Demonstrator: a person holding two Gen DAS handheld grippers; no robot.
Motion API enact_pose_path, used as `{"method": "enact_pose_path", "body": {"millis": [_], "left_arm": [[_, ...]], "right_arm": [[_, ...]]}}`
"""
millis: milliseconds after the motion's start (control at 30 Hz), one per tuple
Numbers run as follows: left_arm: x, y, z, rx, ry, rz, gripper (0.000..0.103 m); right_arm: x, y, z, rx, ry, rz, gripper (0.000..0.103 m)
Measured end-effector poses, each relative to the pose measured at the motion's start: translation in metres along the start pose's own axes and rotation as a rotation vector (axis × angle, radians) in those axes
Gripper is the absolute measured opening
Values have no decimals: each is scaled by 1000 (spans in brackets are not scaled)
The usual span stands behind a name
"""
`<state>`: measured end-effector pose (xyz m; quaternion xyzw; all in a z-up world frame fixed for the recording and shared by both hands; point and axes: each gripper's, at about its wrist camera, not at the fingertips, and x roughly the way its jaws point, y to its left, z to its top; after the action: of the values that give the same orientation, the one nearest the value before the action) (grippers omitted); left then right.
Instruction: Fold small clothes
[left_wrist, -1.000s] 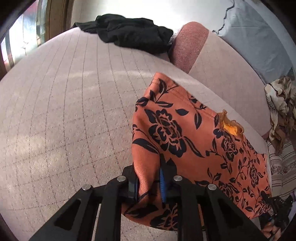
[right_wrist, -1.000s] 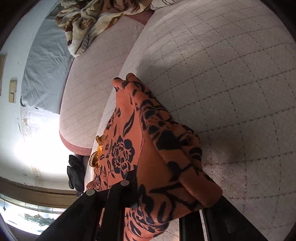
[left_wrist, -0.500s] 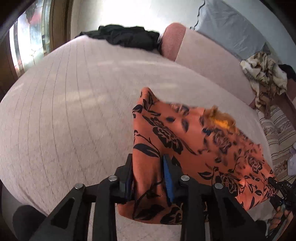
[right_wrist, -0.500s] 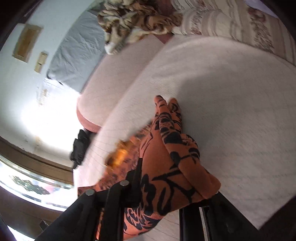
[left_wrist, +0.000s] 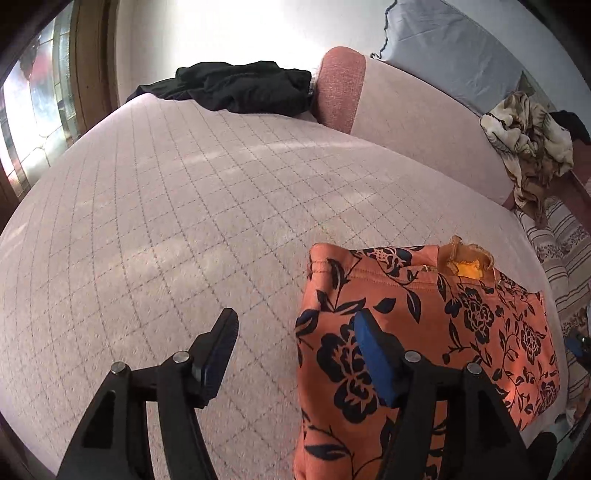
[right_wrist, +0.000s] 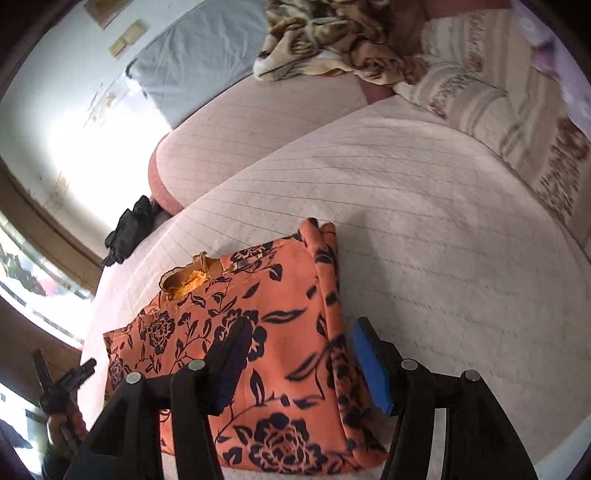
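Where both jaws are opening, orange floral garment (left_wrist: 424, 332) flat, black clothing (left_wrist: 243, 88) well apart.

free: quilted bed (left_wrist: 155, 229) left | blocked: floral garment (left_wrist: 424, 325) right

Home bedroom: quilted bed (left_wrist: 184, 221), bolster (left_wrist: 424, 122), striped pillow (right_wrist: 491, 96), rumpled blanket (right_wrist: 332, 40), black clothes (left_wrist: 243, 88), window (left_wrist: 33, 110).
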<state>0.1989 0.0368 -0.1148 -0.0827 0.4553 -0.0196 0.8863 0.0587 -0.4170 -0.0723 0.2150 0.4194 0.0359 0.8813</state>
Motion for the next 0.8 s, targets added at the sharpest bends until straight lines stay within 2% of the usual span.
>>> {"method": "enact_pose_path", "body": {"millis": [167,367,400,433,467,500,533,600,700,800], "left_arm": [[26,-21,15,68,22,-7,66],[38,-28,14,93,23,21,66],[37,-30,14,101,21,22,56],[40,-31,15,112,29,26,17],[45,-33,17,117,61,43,5],[46,-32,19,108,63,38,5],[42,-31,20,102,43,30,5],[26,-36,24,124,-15,32,5],[-4,-43,35,138,-118,15,5],[-6,-48,47,156,-161,35,5]], "right_arm": [[46,17,31,-101,44,-31,61],[88,23,43,-194,88,-117,61],[94,25,43,-209,99,-124,61],[99,25,43,-225,112,-128,55],[105,26,42,-238,130,-132,45],[108,27,42,-249,144,-152,20],[108,29,43,-257,141,-169,9],[98,33,45,-260,123,-162,7],[68,47,54,-300,21,-180,6],[48,52,69,-294,-68,-202,6]]}}
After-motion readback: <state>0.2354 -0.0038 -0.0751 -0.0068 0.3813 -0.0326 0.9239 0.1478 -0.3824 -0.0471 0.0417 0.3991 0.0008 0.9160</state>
